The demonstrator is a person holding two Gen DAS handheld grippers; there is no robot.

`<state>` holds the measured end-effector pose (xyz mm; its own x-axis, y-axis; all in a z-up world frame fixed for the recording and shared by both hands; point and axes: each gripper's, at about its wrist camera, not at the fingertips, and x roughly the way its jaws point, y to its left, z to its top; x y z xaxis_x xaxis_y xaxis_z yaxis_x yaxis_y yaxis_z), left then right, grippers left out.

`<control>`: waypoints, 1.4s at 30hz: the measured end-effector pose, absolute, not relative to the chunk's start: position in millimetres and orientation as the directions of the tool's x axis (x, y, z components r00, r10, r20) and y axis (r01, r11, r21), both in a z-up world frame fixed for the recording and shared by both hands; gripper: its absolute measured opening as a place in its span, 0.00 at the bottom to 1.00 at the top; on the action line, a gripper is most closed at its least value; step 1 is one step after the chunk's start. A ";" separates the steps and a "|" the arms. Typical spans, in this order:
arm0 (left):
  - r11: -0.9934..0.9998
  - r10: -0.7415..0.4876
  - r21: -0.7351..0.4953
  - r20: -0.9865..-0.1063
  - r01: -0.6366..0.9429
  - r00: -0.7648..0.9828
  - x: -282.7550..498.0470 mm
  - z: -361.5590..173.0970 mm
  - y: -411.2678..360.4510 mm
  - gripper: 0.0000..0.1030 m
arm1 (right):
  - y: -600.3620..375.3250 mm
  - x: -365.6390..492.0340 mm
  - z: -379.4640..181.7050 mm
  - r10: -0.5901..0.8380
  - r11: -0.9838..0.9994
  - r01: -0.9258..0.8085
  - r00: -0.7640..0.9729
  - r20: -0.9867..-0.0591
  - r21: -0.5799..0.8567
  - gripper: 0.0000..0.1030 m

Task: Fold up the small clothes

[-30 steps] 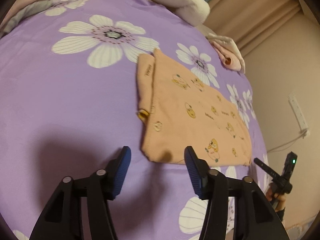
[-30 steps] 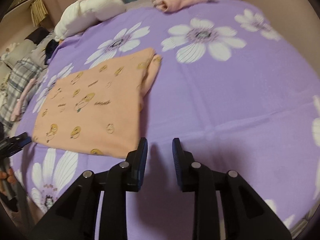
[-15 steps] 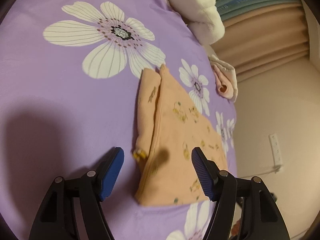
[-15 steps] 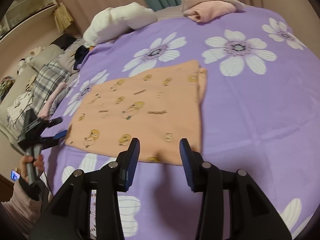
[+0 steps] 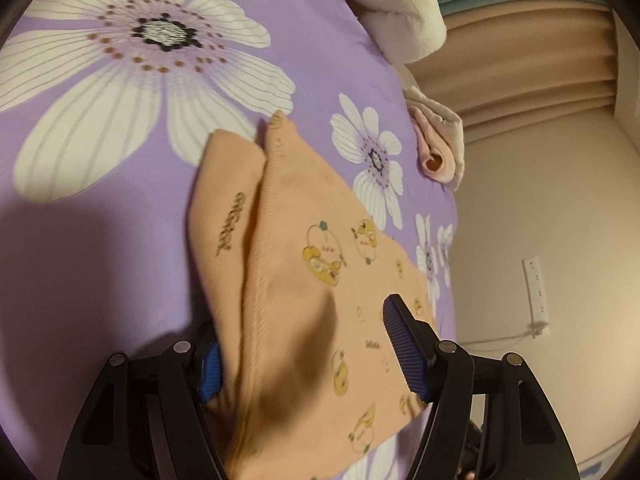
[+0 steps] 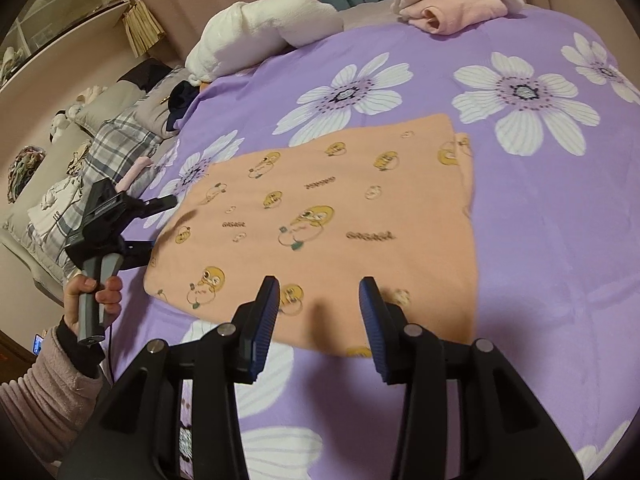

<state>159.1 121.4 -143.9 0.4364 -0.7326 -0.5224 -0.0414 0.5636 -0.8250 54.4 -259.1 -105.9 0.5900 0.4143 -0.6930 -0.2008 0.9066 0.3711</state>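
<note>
A peach small garment (image 6: 340,216) with yellow cartoon prints lies folded flat on the purple flowered bedspread (image 6: 540,280). In the left wrist view the garment (image 5: 304,288) fills the gap between the jaws of my left gripper (image 5: 304,352), which is open around its near edge; the cloth covers part of the left pad. My left gripper also shows in the right wrist view (image 6: 154,224) at the garment's left end. My right gripper (image 6: 318,320) is open, its tips just over the garment's near edge.
A rolled pink and white cloth (image 6: 448,10) and a white fluffy blanket (image 6: 264,32) lie at the bed's far side. Plaid and grey clothes (image 6: 108,148) are piled at the left. A wall with a socket (image 5: 536,288) lies beyond the bed.
Both grippers have moved forward onto the garment. The left gripper's jaws now straddle its edge. The right gripper has opened wider and shifted left along the near edge.
</note>
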 end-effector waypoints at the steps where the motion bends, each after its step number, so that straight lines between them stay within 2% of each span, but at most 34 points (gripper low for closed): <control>1: 0.569 -0.731 -0.821 -0.525 -0.035 0.435 160.5 -143.0 119.5 0.66 | -256.5 57.4 -105.8 0.417 0.905 -0.204 0.590 -0.692 0.372 0.41; 3: 0.584 -0.720 -0.811 -0.538 -0.035 0.439 160.3 -142.4 118.0 0.63 | -249.6 65.3 -105.7 0.426 0.902 -0.217 0.588 -0.688 0.373 0.41; 5: 0.611 -0.701 -0.791 -0.562 -0.038 0.439 158.2 -142.6 118.1 0.48 | -240.1 76.1 -106.6 0.431 0.901 -0.230 0.582 -0.689 0.369 0.41; 8: 0.640 -0.678 -0.767 -0.591 -0.044 0.438 154.1 -144.0 121.1 0.31 | -224.0 93.6 -109.3 0.428 0.904 -0.247 0.567 -0.704 0.350 0.41; 11: 0.678 -0.652 -0.735 -0.620 -0.032 0.436 150.1 -141.2 120.8 0.28 | -208.5 115.1 -111.1 0.424 0.906 -0.261 0.552 -0.718 0.334 0.38; 13: 0.706 -0.631 -0.708 -0.637 -0.012 0.442 147.9 -136.2 118.6 0.24 | -199.0 130.1 -111.4 0.423 0.906 -0.266 0.546 -0.723 0.329 0.30; 14: 0.717 -0.624 -0.698 -0.642 -0.003 0.445 147.3 -133.8 117.0 0.23 | -193.4 139.5 -112.1 0.414 0.910 -0.259 0.545 -0.729 0.323 0.27; 16: 0.734 -0.610 -0.679 -0.652 0.011 0.449 147.3 -129.9 113.5 0.21 | -182.9 159.6 -113.4 0.410 0.912 -0.248 0.538 -0.736 0.327 0.14; 18: 0.745 -0.603 -0.667 -0.659 0.021 0.449 147.7 -128.2 111.7 0.21 | -173.8 177.0 -115.7 0.398 0.917 -0.227 0.537 -0.744 0.327 0.10; 25: 0.753 -0.598 -0.658 -0.672 0.019 0.437 150.7 -132.8 112.8 0.21 | -155.4 218.8 -143.8 0.352 0.936 -0.170 0.471 -0.809 0.308 0.06; 29: 0.755 -0.597 -0.656 -0.676 0.016 0.432 151.7 -134.3 110.4 0.21 | -158.8 215.6 -139.3 0.357 0.934 -0.175 0.463 -0.811 0.311 0.06; 30: 0.754 -0.598 -0.657 -0.676 0.016 0.431 152.0 -134.3 109.8 0.21 | -159.5 211.9 -136.6 0.354 0.935 -0.178 0.464 -0.812 0.306 0.06; 31: 0.753 -0.599 -0.657 -0.675 0.017 0.431 152.1 -134.4 109.8 0.21 | -159.7 205.5 -133.2 0.355 0.935 -0.189 0.466 -0.811 0.300 0.11; 37: 0.757 -0.595 -0.653 -0.679 0.016 0.431 151.6 -134.4 109.1 0.21 | -155.0 145.0 -120.9 0.395 0.910 -0.310 0.453 -0.799 0.274 0.12; 42: 0.761 -0.588 -0.649 -0.687 0.003 0.428 151.9 -136.0 109.6 0.21 | -149.2 103.6 -132.1 0.428 0.886 -0.366 0.407 -0.807 0.285 0.11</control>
